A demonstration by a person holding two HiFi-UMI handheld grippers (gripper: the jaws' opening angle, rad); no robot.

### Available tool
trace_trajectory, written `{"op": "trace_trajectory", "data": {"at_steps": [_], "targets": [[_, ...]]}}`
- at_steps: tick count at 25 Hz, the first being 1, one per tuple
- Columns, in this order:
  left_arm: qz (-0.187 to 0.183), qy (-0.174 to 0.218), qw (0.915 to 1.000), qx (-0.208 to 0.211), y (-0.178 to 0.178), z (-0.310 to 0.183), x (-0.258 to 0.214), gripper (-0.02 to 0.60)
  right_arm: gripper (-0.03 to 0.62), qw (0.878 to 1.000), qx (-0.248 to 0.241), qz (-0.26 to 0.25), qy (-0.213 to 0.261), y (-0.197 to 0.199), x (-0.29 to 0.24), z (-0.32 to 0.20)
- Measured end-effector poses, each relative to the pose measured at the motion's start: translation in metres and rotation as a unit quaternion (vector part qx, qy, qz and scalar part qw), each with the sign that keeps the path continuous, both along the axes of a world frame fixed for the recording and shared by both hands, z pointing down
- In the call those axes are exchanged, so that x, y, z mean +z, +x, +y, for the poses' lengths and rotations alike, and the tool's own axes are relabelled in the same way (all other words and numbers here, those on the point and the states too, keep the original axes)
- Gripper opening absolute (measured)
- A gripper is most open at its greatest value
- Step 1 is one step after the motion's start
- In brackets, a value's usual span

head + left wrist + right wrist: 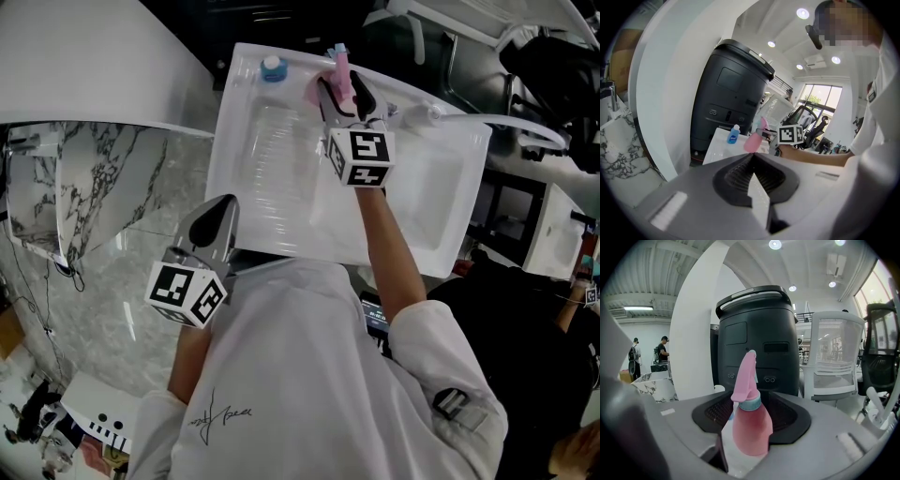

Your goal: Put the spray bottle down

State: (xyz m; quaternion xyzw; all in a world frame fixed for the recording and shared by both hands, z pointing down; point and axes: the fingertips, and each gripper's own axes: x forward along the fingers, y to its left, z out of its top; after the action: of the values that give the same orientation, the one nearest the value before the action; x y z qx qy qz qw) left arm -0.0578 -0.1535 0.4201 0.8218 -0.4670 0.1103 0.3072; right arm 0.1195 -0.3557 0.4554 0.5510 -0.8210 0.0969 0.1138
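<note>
Your right tongs wide, spray bottle upright between them at tabletop far edge; base hidden in head view. Left tongs closed, empty, by near-left corner. Small blue bottle just left; bare tabletop nearer you.

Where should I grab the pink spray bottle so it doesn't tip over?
I'd take the spray bottle by its wide pink body, below the blue collar, squeezing from both sides and coming in level from the near side. It stands upright on the white table, and its top is narrow and slanted.
</note>
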Motion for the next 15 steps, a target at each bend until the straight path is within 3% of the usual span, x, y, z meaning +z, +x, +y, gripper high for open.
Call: {"op": "trace_trajectory", "data": {"at_steps": [15], "targets": [[0.007,0.016,0.9998,0.008,0.001,0.008,-0.01,0.051,0.201,1.0,0.009,-0.003,-0.011,0.006,-0.01,0.025]]}}
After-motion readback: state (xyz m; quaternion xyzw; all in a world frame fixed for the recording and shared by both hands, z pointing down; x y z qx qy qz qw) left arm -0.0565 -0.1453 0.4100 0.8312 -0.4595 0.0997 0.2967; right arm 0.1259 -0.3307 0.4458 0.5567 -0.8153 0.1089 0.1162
